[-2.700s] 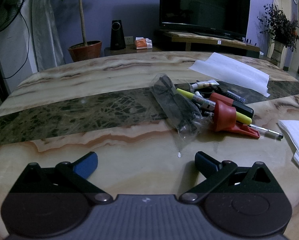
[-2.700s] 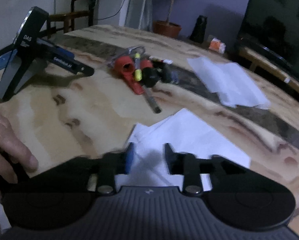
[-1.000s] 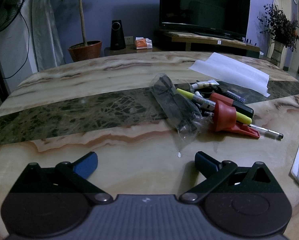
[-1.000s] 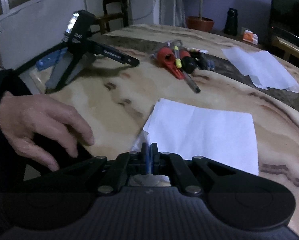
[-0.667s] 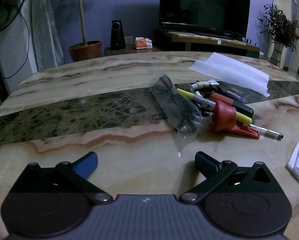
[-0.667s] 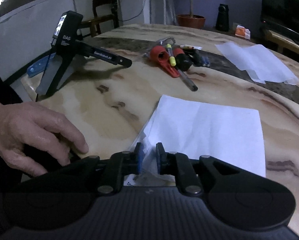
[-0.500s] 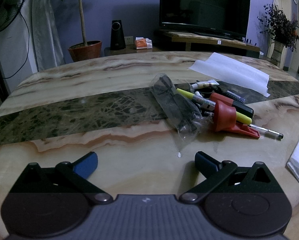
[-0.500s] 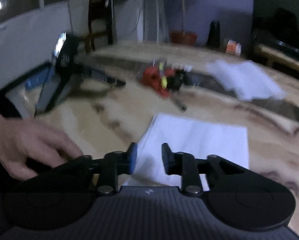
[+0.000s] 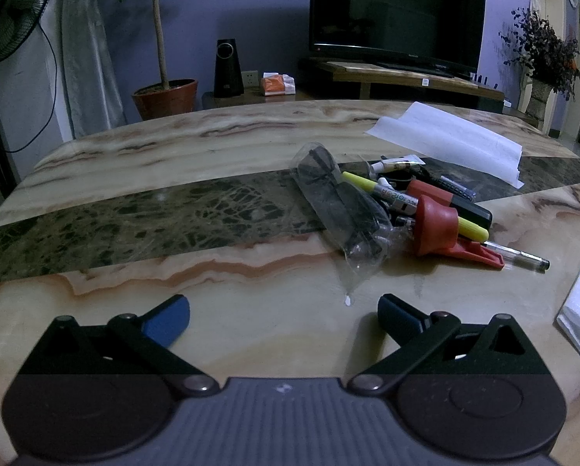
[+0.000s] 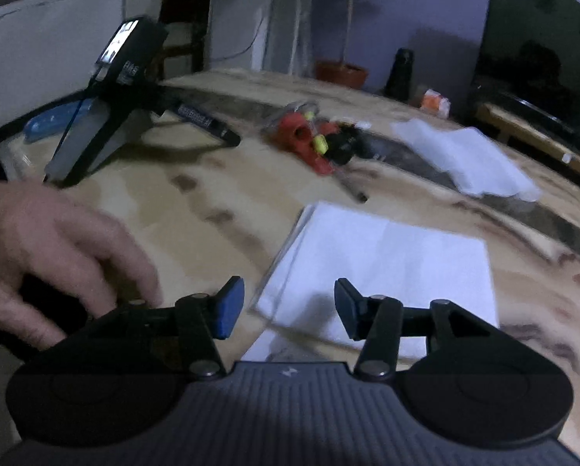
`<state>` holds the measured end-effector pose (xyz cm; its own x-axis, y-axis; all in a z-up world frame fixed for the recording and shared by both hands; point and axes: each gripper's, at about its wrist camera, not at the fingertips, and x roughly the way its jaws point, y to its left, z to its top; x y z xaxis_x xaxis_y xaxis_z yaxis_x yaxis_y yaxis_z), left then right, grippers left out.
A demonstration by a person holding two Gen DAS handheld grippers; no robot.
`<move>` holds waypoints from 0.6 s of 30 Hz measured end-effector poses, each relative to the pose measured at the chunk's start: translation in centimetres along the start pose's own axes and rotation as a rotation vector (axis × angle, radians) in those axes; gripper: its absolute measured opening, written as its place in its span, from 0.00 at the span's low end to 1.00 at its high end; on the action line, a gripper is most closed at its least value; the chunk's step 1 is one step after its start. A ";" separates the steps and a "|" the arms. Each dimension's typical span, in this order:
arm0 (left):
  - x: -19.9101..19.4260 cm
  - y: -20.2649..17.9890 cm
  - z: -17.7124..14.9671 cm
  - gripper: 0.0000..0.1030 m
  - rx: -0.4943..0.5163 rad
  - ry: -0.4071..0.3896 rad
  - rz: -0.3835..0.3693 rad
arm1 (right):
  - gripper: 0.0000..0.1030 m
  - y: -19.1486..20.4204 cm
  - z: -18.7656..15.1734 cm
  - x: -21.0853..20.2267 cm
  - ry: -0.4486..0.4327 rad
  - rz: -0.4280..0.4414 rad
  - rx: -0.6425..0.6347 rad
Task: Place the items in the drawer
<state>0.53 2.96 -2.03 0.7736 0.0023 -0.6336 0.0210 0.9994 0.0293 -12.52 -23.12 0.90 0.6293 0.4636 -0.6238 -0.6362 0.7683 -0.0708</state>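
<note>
The left gripper [image 9: 284,312] sits at the bottom of its frame, jaws spread wide and empty. The right gripper [image 10: 289,306] is opening, its pads touching nothing. A bare hand [image 10: 53,256] blurs at left.

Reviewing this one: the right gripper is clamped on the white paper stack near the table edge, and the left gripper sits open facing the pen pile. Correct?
Not quite. The right wrist view shows the right gripper with jaws opening, pads clear of the paper stack beneath. The left gripper is open, facing the pen pile.

The white marker [image 9: 396,197] beside the red tool [image 9: 437,225] has dark letters on it (too small to read).
</note>
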 end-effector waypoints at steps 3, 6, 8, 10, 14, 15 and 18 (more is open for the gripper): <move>0.0 0.0 0.0 1.00 0.000 0.000 0.000 | 0.53 -0.7 -0.4 0.7 0.032 0.013 0.030; 0.0 0.0 0.0 1.00 0.000 0.000 0.000 | 0.53 -0.8 -0.5 0.7 0.029 0.024 0.024; 0.0 0.0 0.0 1.00 0.000 0.000 0.000 | 0.52 -0.9 -0.6 0.7 0.025 0.025 0.028; 0.0 0.0 0.0 1.00 0.000 0.000 0.000 | 0.37 -0.8 -0.5 0.7 0.020 0.015 0.021; 0.0 0.0 0.0 1.00 0.000 0.000 0.000 | 0.04 -0.6 -0.3 0.9 0.024 -0.037 -0.010; 0.0 0.0 0.0 1.00 0.000 0.000 0.000 | 0.03 -0.5 -0.3 0.9 0.023 -0.041 -0.013; 0.0 0.0 0.0 1.00 0.000 0.000 0.000 | 0.03 -0.2 -0.5 0.7 0.012 -0.045 -0.021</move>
<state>0.52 2.97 -2.03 0.7736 0.0023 -0.6337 0.0210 0.9994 0.0292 -12.14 -23.21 0.06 0.6519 0.4236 -0.6289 -0.6170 0.7784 -0.1153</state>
